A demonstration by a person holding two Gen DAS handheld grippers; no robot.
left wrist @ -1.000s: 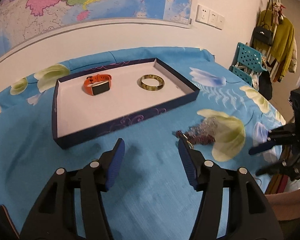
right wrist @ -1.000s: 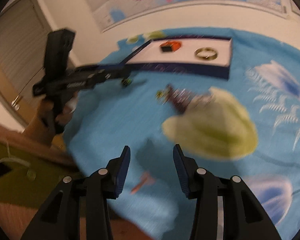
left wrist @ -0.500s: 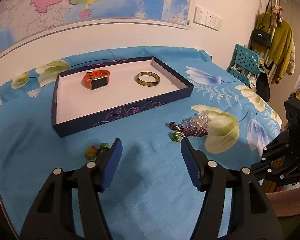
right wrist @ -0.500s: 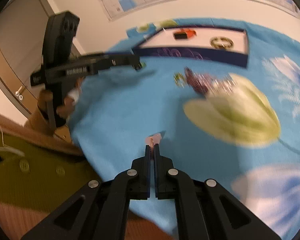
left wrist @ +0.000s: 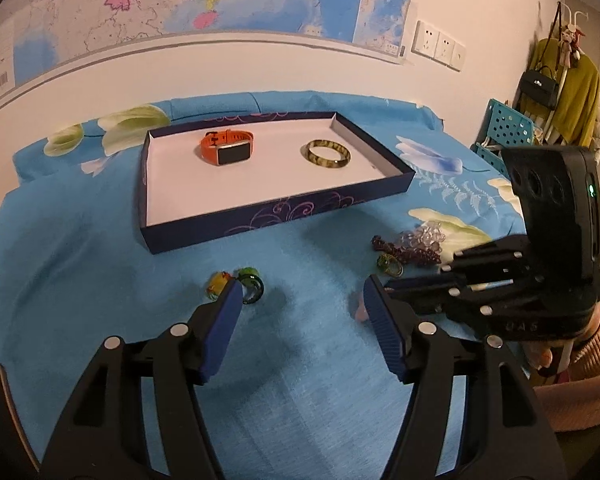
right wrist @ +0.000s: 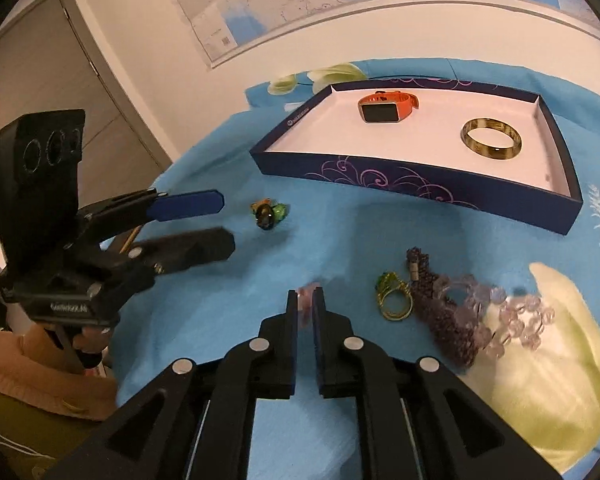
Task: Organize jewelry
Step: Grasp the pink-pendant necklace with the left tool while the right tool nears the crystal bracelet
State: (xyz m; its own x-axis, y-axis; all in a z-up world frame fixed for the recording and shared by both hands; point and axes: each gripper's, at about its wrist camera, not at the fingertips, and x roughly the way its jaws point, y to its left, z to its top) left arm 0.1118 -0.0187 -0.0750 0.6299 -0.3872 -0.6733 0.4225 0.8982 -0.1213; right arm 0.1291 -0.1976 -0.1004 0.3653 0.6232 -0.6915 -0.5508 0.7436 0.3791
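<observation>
A small pink trinket [right wrist: 306,294] sits pinched in the right gripper [right wrist: 306,300], best carried level toward the tray [right wrist: 420,192] at 1 o'clock; left gripper [left wrist: 300,312] gapes wide.

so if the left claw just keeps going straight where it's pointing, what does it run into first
Most likely the near wall of the dark blue tray. The open left claw points across bare blue cloth; the small rings lie by its left finger, just off the line. Depth is uncertain.
</observation>
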